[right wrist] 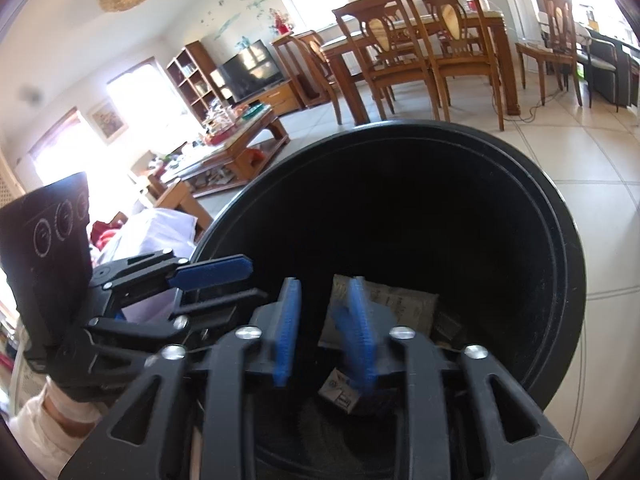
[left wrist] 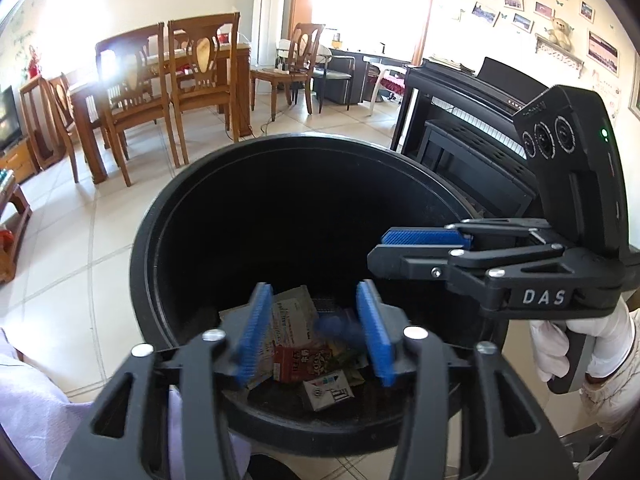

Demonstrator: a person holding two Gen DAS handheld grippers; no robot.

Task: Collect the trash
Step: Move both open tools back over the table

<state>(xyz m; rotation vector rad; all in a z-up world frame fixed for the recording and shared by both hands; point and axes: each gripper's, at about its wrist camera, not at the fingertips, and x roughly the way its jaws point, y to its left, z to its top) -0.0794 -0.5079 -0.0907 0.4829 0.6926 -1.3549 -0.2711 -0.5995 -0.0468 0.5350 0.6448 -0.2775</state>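
A round black trash bin (left wrist: 148,264) stands on the tiled floor, its mouth facing both cameras; it also fills the right wrist view (right wrist: 560,240). Several wrappers and small cartons (left wrist: 296,344) lie at its bottom, also seen in the right wrist view (right wrist: 400,304). My left gripper (left wrist: 314,332) is open and empty over the bin's near rim. My right gripper (right wrist: 326,332) is open with a narrower gap, holding nothing, over the bin mouth. It shows from the side in the left wrist view (left wrist: 384,248), and the left gripper shows in the right wrist view (right wrist: 240,276).
A wooden dining table with chairs (left wrist: 168,80) stands behind the bin. A black piano (left wrist: 472,120) is at the right. A coffee table (right wrist: 224,152) with clutter and a TV (right wrist: 248,68) stand at the left. Pale cloth (left wrist: 36,412) lies near the bin.
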